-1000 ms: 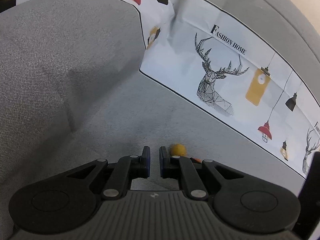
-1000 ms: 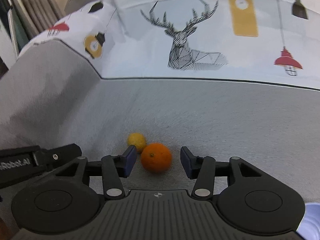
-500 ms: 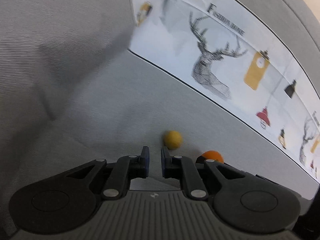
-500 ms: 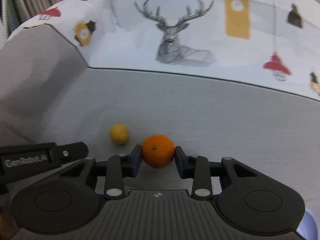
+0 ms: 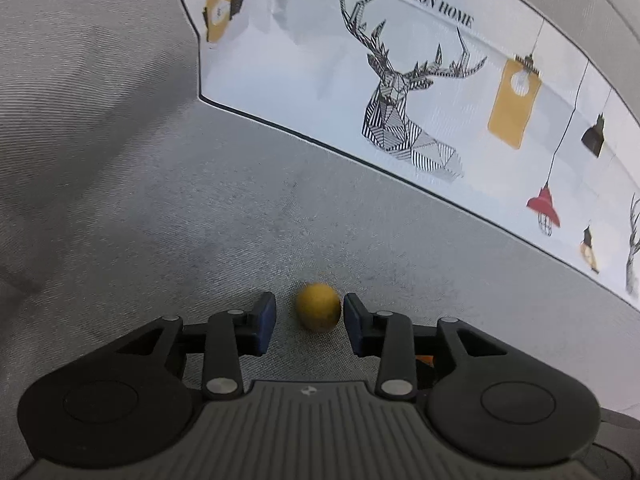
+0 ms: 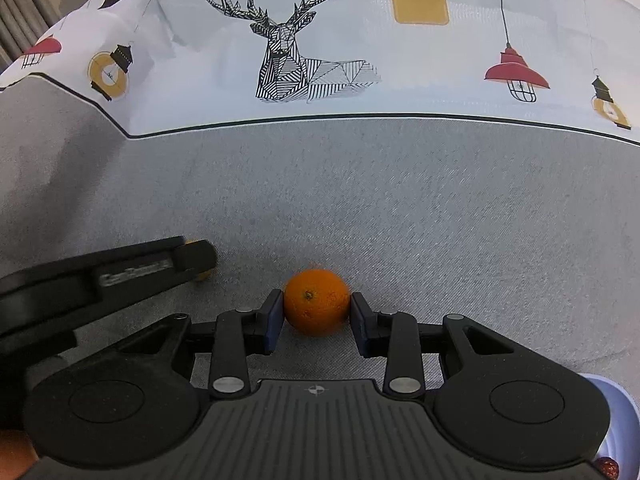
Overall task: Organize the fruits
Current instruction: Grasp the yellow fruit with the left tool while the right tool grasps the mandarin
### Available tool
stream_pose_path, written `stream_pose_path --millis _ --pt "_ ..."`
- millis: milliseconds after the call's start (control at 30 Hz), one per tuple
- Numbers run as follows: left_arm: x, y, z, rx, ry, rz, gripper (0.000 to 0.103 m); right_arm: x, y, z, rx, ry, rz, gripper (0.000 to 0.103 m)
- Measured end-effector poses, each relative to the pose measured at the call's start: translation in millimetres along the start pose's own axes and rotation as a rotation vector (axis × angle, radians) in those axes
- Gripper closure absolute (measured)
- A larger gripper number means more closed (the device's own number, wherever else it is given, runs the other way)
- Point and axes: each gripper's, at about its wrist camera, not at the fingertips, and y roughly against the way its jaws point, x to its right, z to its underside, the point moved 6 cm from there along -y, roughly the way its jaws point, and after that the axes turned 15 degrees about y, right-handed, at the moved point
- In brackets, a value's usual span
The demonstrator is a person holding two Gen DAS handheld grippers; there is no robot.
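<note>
A small yellow lemon lies on the grey sofa seat. My left gripper straddles it with its jaws opening: the right pad is close beside the lemon and the left pad stands clear of it. An orange sits on the same seat, and my right gripper is shut on it with both blue pads pressing its sides. In the right wrist view the left gripper's black body reaches in from the left and hides most of the lemon. A sliver of the orange shows behind the left gripper's right finger.
A white cushion printed with a deer and hanging lamps leans along the sofa back beyond both fruits. The sofa's grey arm rises on the left. A pale blue bowl with a red fruit in it sits at the lower right.
My left gripper moved forward and down over the lemon and its jaws parted around it. My right gripper closed onto the orange and has held it since.
</note>
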Motion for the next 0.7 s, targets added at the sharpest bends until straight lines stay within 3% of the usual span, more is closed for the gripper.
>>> stream_pose_path --millis 200,300,467,700 --pt "7 -2 1 0.019 -0.057 -0.021 0.064 -1 -1 -2 -0.003 0.003 0.003 0.066" --pt "7 0 0 0.028 -0.055 -0.026 0.076 0 -1 -2 -0.002 0.008 0.004 0.066" --pt "7 10 -3 0.061 -0.058 -0.026 0.076 0 0 -2 0.0 0.004 0.01 0.066" --pt "-2 4 -5 0.026 -0.036 -0.054 0.076 -1 -2 -3 -0.002 0.016 0.02 0.066"
